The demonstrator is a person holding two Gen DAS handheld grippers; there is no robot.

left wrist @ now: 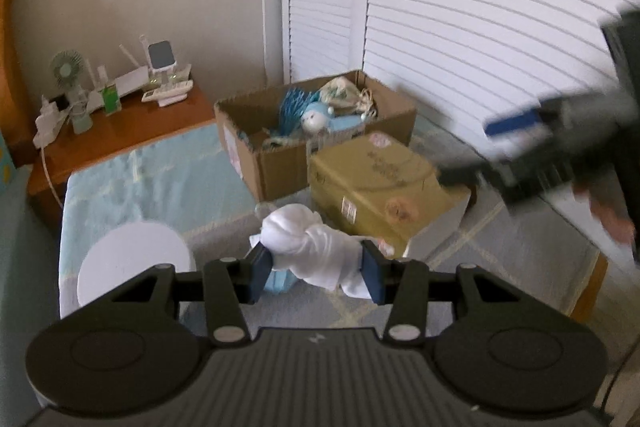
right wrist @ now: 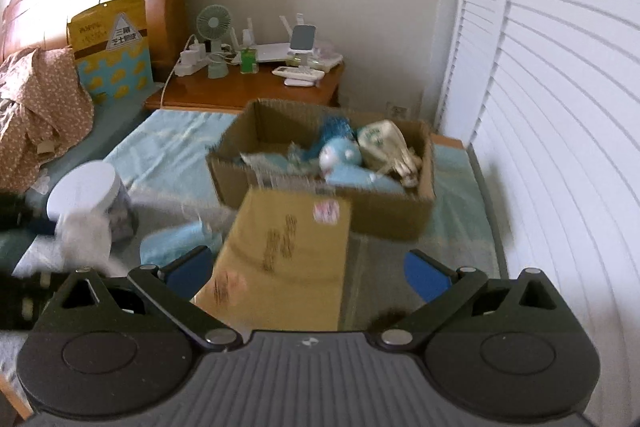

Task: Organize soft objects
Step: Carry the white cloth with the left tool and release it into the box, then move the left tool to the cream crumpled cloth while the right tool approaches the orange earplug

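white cloth (left wrist: pixel 316 247): clamped between the pads of the left gripper (left wrist: pixel 318 277), held in front of the open box (left wrist: pixel 280 163)
right gripper (right wrist: pixel 316 273): spread wide, nothing gripped, the closed box (right wrist: pixel 288 259) seen beyond
open box: filled with soft toys (right wrist: pixel 340 157)

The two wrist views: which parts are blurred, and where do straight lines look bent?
Left wrist view: the right gripper is smeared by motion, while the white soft toy between the left gripper fingers is fairly sharp. Right wrist view: the yellow box is blurred; the shutter slats curve from fisheye distortion.
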